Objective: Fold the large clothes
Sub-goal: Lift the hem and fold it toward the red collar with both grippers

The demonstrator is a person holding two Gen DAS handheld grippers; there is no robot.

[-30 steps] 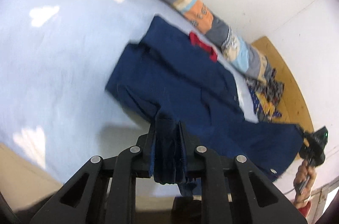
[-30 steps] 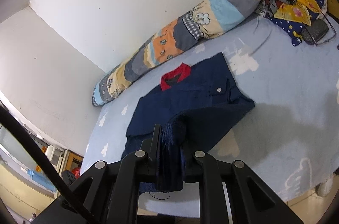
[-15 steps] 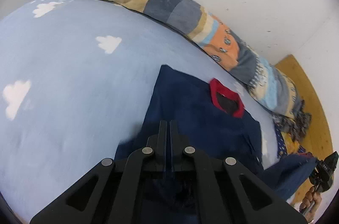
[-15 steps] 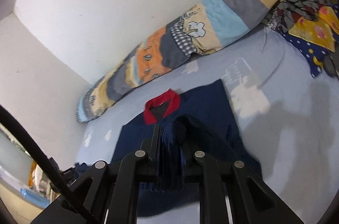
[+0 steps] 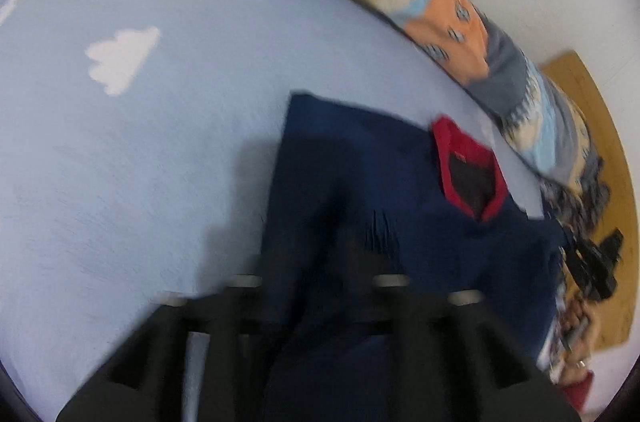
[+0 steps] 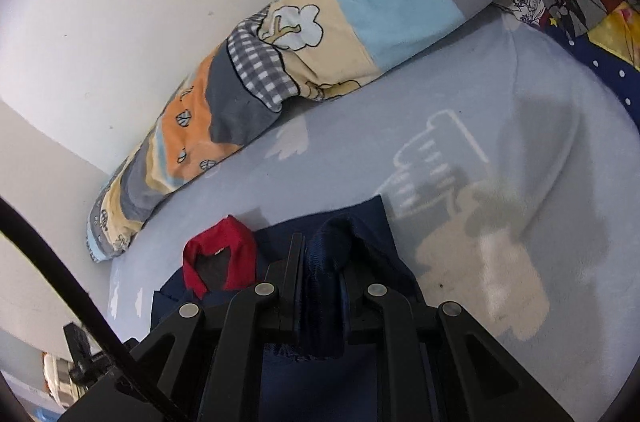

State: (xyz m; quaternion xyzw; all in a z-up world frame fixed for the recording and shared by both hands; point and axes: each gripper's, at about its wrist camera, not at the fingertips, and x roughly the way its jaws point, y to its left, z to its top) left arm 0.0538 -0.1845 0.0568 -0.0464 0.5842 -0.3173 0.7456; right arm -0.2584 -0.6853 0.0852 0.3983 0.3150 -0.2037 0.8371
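One navy shirt (image 5: 352, 182) with a red collar (image 5: 466, 166) lies on our light blue bed sheet (image 5: 140, 142), near the far edge where one patchwork bolster (image 6: 280, 62) runs along the wall. Our left gripper (image 5: 316, 282) is opening, navy cloth loose between its blurred jaws. Our right gripper (image 6: 320, 270) is clamped on one bunched fold of the shirt.
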